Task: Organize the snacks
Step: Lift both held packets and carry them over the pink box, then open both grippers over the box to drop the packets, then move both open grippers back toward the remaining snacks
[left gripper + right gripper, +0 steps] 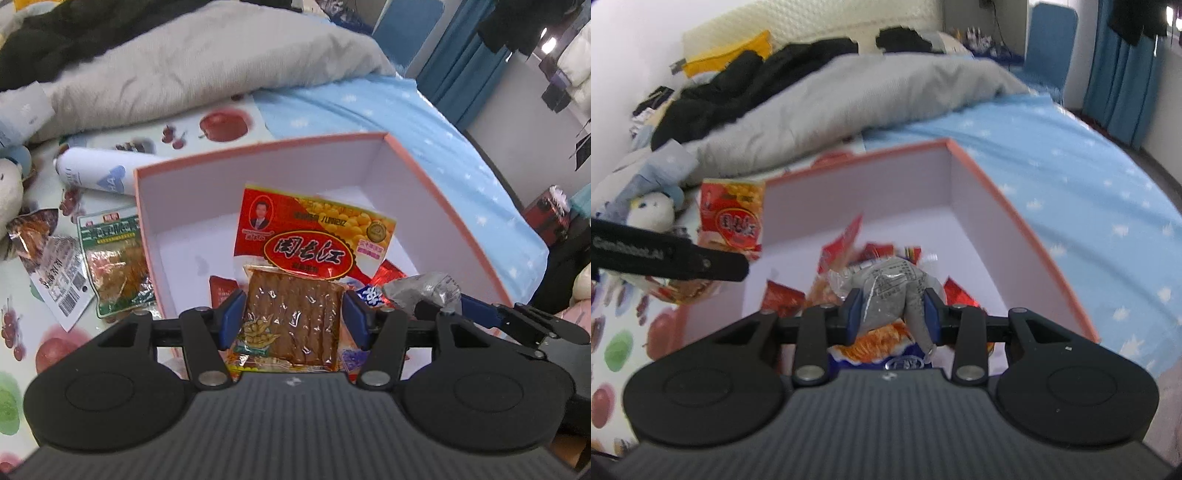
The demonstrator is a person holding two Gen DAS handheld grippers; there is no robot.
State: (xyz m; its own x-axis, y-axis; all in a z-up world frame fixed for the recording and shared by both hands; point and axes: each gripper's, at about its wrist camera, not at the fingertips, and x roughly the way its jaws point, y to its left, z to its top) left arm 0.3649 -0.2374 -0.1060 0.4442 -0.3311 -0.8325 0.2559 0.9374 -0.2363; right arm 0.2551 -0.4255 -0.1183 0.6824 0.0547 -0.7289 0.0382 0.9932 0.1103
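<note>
Left gripper [293, 317]: blue-padded fingers [232, 317] closed onto a red-and-yellow snack packet with a clear window showing brown strips [295, 295], pinched at both side edges, held upright over the near left part of the pink-rimmed white cardboard box [424, 173]. Packet's printed top half leans toward the far side of the box.

Right gripper [892, 315]: fingers [852, 314] narrowed onto a crumpled silver foil snack pouch with black print [890, 291], held over the near middle of the box, above a pile of red and orange snack packs [871, 254] lying on the box floor.

Left of the box, on the fruit-print sheet [44, 354]: green-edged clear snack packet [114, 266] just beside the box wall, white spray can [96, 171] lying on its side farther back. Grey duvet [192, 62] bunched at the far side; blue star-print bedsheet [424, 122] to the right of the box.
</note>
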